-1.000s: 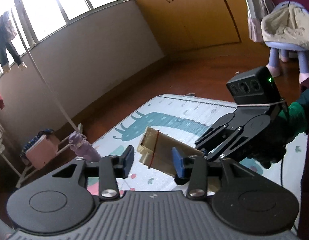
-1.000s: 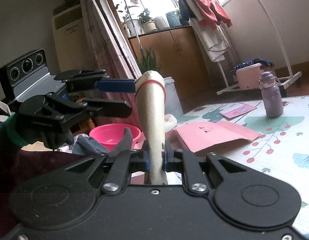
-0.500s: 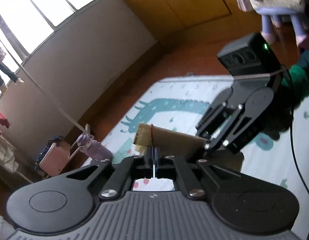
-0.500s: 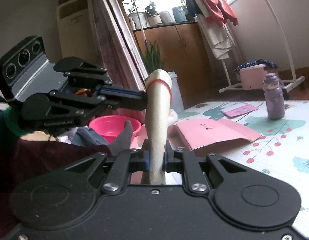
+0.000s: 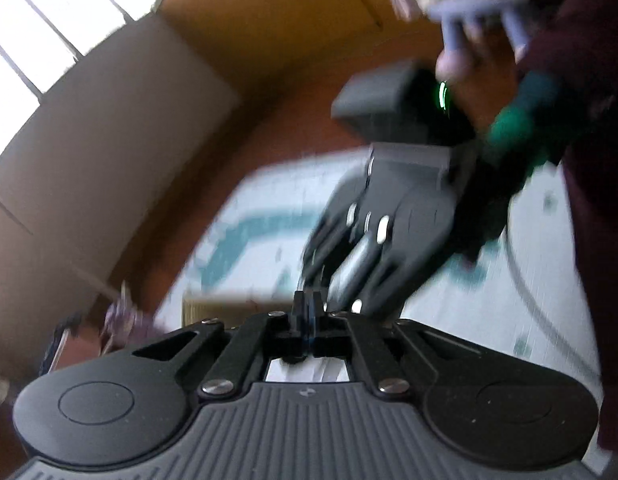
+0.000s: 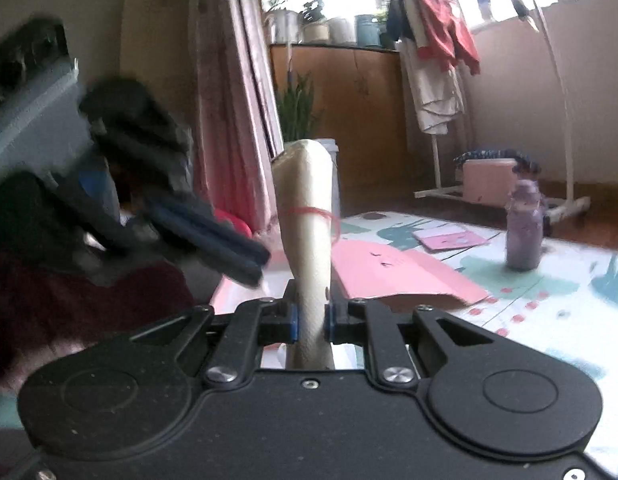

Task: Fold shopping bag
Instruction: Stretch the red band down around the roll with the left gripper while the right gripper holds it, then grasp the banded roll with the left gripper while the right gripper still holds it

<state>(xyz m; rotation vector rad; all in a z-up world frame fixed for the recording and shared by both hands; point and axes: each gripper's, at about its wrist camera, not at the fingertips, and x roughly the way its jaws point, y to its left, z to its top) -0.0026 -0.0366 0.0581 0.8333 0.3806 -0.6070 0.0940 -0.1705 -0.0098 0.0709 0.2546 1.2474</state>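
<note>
The folded beige shopping bag point(image 6: 307, 216) stands upright as a tight roll, pinched at its base by my right gripper point(image 6: 309, 320). A red rubber band point(image 6: 309, 212) circles it about a third of the way down. My left gripper point(image 6: 229, 258) is shut, its blue-padded fingers pointing at the roll just below the band; whether it still grips the band is blurred. In the left wrist view my left gripper point(image 5: 307, 316) is shut, with the bag's end point(image 5: 213, 308) just beyond it and the right gripper's body point(image 5: 389, 224) behind.
A pink paper bag point(image 6: 401, 272) and pink booklet point(image 6: 453, 238) lie on the patterned play mat point(image 6: 549, 300). A purple bottle point(image 6: 525, 226) stands on the mat. A drying rack point(image 6: 501, 184) with clothes, a pink bin and a cabinet stand behind.
My left gripper closed at the red band and dragged it down the roll from the top. The left gripper now sits lower and moves fast, blurring its view. The right gripper kept its hold.
</note>
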